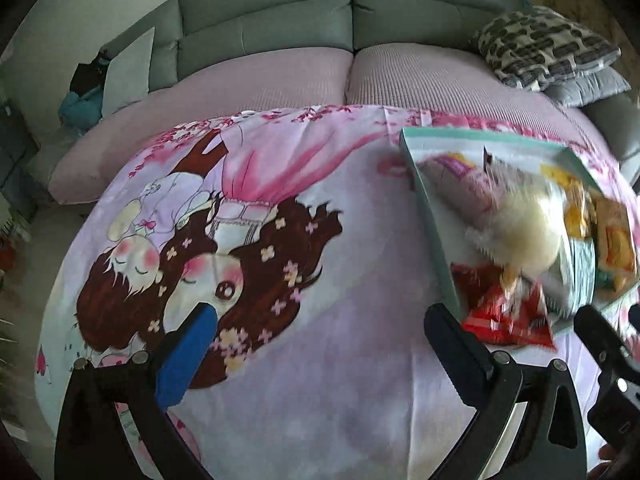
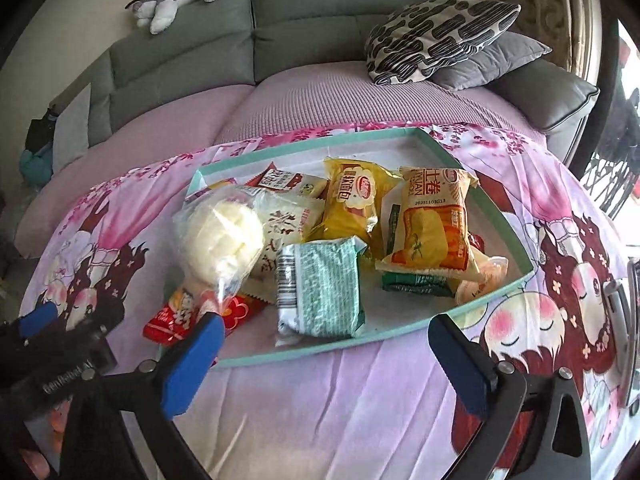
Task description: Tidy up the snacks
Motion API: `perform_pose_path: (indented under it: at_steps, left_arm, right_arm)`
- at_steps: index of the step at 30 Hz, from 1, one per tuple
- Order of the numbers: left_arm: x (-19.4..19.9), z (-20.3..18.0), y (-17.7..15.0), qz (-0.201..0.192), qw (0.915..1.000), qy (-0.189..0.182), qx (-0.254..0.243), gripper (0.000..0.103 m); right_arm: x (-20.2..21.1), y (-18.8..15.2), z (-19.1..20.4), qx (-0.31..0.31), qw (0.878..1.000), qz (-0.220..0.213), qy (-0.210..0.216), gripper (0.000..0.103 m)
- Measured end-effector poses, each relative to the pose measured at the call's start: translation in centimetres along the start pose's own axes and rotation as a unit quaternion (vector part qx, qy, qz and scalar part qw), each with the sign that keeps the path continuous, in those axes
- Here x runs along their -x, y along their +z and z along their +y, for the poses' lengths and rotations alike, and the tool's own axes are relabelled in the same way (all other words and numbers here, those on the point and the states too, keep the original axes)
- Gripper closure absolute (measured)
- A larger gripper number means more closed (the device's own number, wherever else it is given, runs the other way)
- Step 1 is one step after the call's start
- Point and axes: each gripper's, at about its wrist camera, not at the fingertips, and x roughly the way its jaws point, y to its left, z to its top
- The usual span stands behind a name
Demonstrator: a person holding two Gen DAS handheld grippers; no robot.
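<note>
Snacks in crinkly wrappers fill a shallow teal tray (image 2: pixel 516 276) on a table draped in a pink cartoon cloth (image 2: pixel 320 412), in front of a grey sofa (image 2: pixel 320 12). A pale bun in a clear bag (image 2: pixel 222 240) appears to be tumbling at the tray's near-left corner, above a red packet (image 2: pixel 176 316) that overhangs the edge. The right hand-held gripper (image 2: pixel 324 356) stands wide and empty before the tray; the left hand-held gripper (image 1: pixel 320 344) is equally wide, empty, beside the tray over bare cloth. The packets look light, soft and slippery; pinching a sealed end seam seems safest, since the bun would likely crush.
</note>
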Motion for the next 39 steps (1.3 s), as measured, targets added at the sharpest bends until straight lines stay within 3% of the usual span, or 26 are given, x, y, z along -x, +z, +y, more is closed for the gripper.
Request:
perform_pose_path:
  at_steps: [13,39]
  left_arm:
    - [0.0,1.4,-3.0,0.020,0.9995,0.026,0.000,0.000]
    - [-1.0,2.1,-2.3,0.028,0.9992,0.027,0.006,0.000]
  right_arm:
    - [0.7,-3.3,0.7,0.011,1.000,0.019,-0.006,0.000]
    - [0.0,-2.6,0.6,0.019,1.000,0.018,-0.012,0.000]
